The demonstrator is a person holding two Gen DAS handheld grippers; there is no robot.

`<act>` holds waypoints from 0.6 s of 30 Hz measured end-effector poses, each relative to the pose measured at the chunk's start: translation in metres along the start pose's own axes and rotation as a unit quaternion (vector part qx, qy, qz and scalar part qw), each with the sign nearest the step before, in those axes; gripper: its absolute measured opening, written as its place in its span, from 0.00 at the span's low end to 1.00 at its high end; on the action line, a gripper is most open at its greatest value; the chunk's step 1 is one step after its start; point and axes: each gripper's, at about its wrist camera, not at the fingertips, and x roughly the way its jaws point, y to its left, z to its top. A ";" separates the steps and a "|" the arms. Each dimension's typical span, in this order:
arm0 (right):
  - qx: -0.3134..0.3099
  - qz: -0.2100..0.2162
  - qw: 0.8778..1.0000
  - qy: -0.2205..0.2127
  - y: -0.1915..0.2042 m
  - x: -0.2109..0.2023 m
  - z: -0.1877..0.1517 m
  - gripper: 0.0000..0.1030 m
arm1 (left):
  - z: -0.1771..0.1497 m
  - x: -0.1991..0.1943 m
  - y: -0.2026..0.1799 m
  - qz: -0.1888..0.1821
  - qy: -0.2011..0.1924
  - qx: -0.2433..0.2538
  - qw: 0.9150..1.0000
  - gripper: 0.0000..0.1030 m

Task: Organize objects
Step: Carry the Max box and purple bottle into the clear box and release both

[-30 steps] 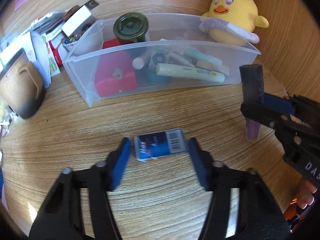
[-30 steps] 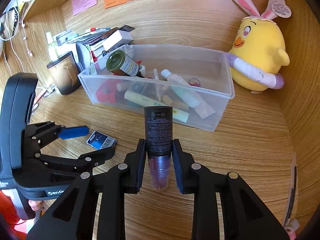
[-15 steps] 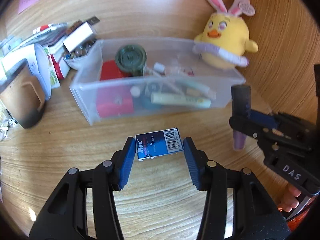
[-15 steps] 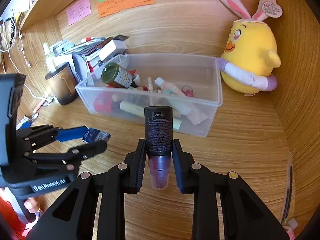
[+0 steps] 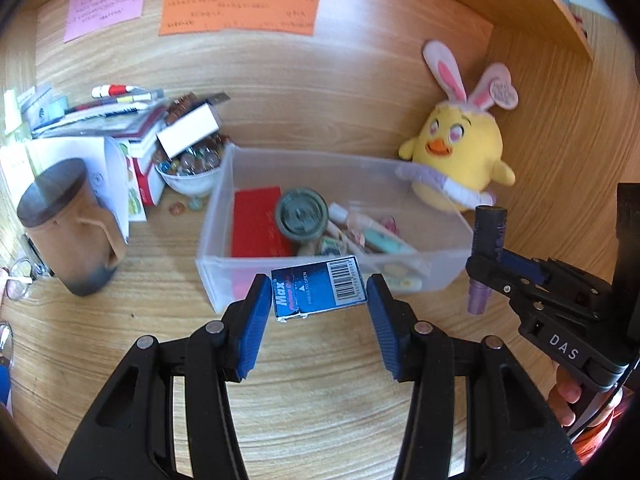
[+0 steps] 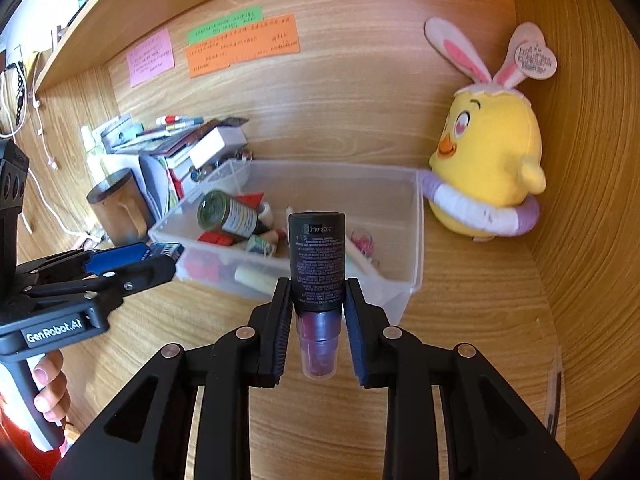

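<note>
My left gripper [image 5: 318,296] is shut on a small blue box [image 5: 319,293] with a barcode and holds it in the air just in front of the clear plastic bin [image 5: 440,268]. My right gripper [image 6: 317,304] is shut on an upright black bottle [image 6: 317,258] with a purple lower end, held above the desk before the bin's near wall [image 6: 400,288]. The bin holds a red box [image 5: 256,222], a green-lidded jar [image 5: 301,217] and several tubes. The right gripper shows at the right of the left wrist view [image 5: 486,276], the left gripper at the left of the right wrist view [image 6: 160,258].
A yellow chick plush [image 5: 460,164] leans at the bin's far right corner. A brown mug [image 5: 72,236], stacked books and papers [image 5: 116,120] and a bowl of marbles [image 5: 188,168] stand left of the bin. Sticky notes [image 5: 240,12] hang on the wooden back wall.
My left gripper closed on the blue box on the desk and lifted it up toward the bin. My right gripper rose with the bottle and moved nearer the bin.
</note>
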 end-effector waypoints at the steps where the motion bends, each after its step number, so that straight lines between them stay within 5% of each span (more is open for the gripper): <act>1: 0.000 -0.001 1.000 -0.003 -0.001 0.000 0.003 0.23 | 0.002 -0.002 0.002 0.001 -0.004 -0.001 1.000 0.48; 18: -0.010 -0.007 1.000 -0.024 0.009 0.019 0.051 0.23 | 0.039 0.011 0.038 0.035 -0.023 -0.026 0.999 0.48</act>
